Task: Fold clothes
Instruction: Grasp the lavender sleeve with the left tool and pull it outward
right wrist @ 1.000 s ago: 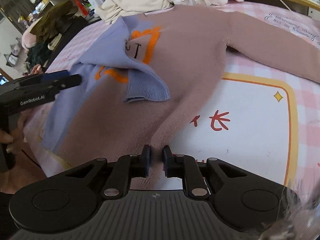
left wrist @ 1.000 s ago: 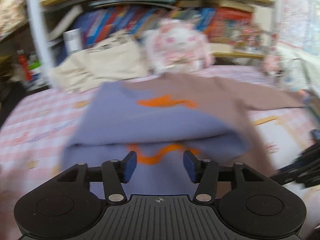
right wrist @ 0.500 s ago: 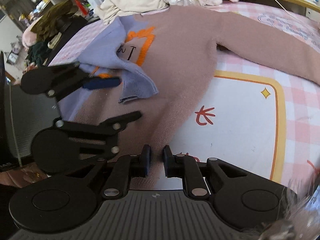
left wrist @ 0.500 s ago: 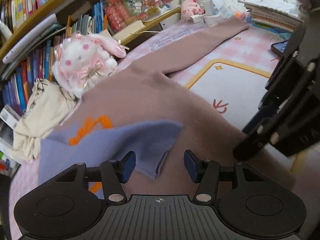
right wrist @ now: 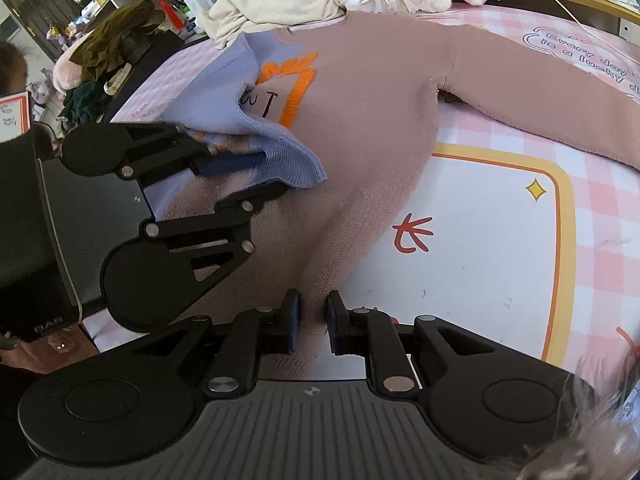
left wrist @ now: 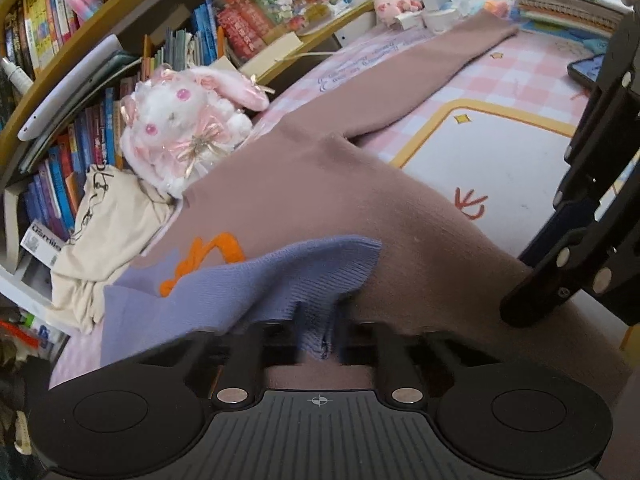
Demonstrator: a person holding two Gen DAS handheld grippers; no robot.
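A brown sweater (left wrist: 320, 184) (right wrist: 368, 92) with an orange design lies spread on the pink checked mat. Its purple sleeve (left wrist: 248, 284) (right wrist: 224, 92) is folded across the chest, with the ribbed cuff toward me. My left gripper (left wrist: 320, 332) (right wrist: 260, 176) is shut on that cuff, its fingers blurred in the left wrist view. My right gripper (right wrist: 314, 312) is shut on a pinch of the sweater's brown hem near the front edge. It shows from the side as the right gripper (left wrist: 532, 280) in the left wrist view. The other brown sleeve stretches away to the right.
A pink and white plush rabbit (left wrist: 188, 128) and a crumpled cream garment (left wrist: 112, 232) lie behind the sweater. Bookshelves (left wrist: 224, 28) rise beyond them. A phone (left wrist: 588, 72) rests at the far right. The mat's white panel (right wrist: 500, 240) lies right of the hem.
My left gripper swung in, rolled, and dropped to the purple cuff, then its jaws closed on it. My right gripper kept still on the hem.
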